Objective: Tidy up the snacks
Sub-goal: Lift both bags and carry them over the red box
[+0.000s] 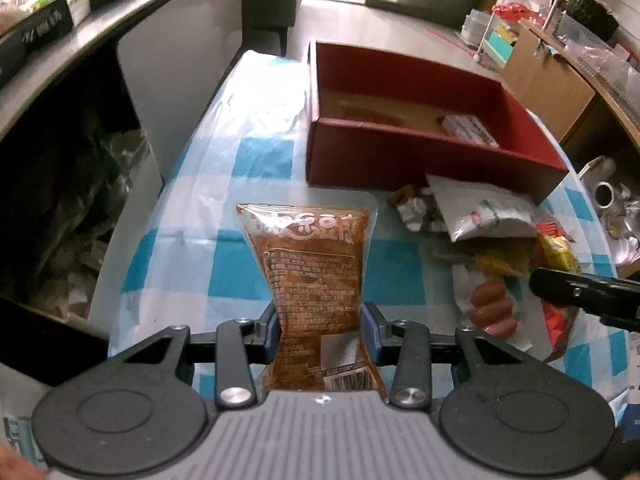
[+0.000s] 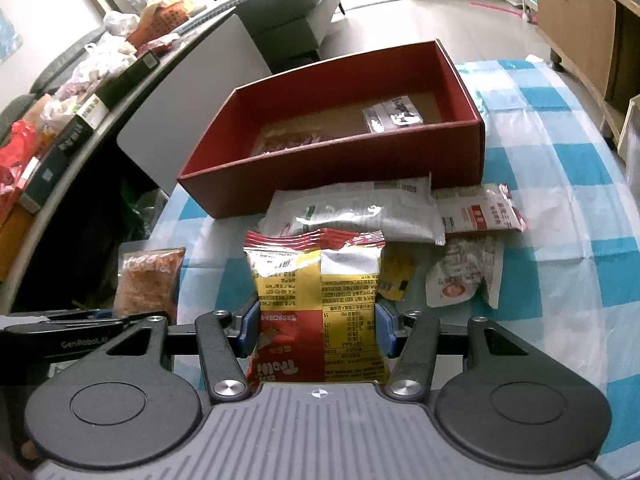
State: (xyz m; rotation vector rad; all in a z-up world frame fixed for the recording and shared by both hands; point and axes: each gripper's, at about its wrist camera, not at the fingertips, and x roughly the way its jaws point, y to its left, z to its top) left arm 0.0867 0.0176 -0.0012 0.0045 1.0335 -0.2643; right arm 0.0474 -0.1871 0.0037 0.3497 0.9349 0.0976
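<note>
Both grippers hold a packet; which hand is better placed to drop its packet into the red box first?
Probably right: its yellow-red packet faces the red box across a shorter stretch; the left's brown packet sits farther back.

Red box (image 2: 332, 168) open-topped, upper centre of right wrist view; near wall stands as barrier.
Box floor mostly bare; small white packet (image 2: 394, 114) in far right corner, flat pink packet (image 2: 292, 140) along near wall.
Loose packets (image 2: 360, 212) heaped against box front, centre frame, blocking low approach.
Checked cloth (image 2: 560, 240) bare at right of frame.
Left wrist view: bare cloth left of box; sausage pack (image 1: 490, 308) and wrappers crowd lower right.
Grey counter (image 1: 132, 12) closes upper left.
</note>
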